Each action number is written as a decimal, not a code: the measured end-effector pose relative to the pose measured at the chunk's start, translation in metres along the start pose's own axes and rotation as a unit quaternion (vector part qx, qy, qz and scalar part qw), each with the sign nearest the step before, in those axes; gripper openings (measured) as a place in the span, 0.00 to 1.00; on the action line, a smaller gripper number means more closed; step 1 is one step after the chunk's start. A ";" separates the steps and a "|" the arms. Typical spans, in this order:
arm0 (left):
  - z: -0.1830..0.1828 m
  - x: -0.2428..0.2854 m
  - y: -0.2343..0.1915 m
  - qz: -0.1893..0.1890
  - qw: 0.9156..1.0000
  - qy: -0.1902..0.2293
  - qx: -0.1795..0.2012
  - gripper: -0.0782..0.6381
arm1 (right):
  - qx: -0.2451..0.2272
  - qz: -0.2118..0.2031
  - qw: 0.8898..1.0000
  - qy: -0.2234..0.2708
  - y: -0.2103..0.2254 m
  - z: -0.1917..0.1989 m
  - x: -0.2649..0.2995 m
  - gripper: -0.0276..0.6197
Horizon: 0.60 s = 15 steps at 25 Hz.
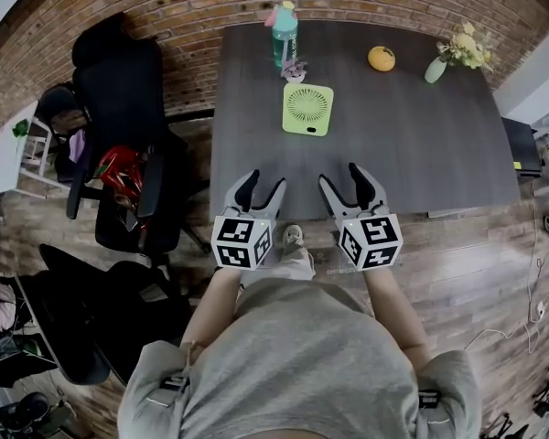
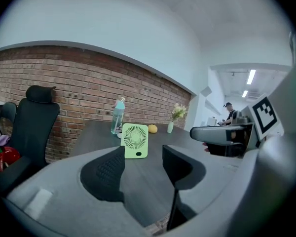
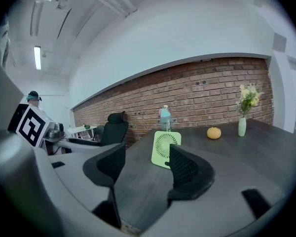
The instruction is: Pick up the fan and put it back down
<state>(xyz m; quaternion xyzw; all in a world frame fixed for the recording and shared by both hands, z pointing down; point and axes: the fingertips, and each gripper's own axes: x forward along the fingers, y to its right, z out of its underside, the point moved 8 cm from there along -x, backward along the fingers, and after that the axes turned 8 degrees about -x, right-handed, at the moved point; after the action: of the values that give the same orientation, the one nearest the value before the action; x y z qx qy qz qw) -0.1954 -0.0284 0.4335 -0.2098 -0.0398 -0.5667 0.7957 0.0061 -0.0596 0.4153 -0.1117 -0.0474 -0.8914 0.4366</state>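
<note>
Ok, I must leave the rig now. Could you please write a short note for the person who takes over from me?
Left claw: open, empty, over the near edge of the table.
Right claw: open, empty, beside the left one.
Fan: green, standing upright on the table ahead of both claws, just in front of the bottle. Neither claw touches it.
Done: nothing that shows; the fan is on the table.
Left: probably everything. Reach forward, grip the fan, lift it, then set it back down upright.

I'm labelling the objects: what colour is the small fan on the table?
The fan is light green, clearest in the head view.
</note>
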 end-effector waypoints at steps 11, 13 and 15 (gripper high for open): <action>-0.018 0.080 -0.038 0.022 0.999 -0.044 0.009 0.45 | 0.005 0.004 1.000 -0.025 0.044 -0.007 0.084 0.45; -0.018 0.093 -0.044 0.026 0.998 -0.054 0.011 0.45 | 0.007 0.005 1.000 -0.030 0.051 -0.006 0.098 0.45; -0.019 0.106 -0.050 0.031 0.998 -0.060 0.012 0.45 | 0.007 0.005 0.999 -0.034 0.057 -0.005 0.111 0.45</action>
<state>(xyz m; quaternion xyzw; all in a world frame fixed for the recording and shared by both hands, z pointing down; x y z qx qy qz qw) -0.2068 -0.1428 0.4624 -0.2349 -0.0880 -0.5279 0.8114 -0.0153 -0.1810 0.4360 -0.1390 -0.0677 -0.8847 0.4397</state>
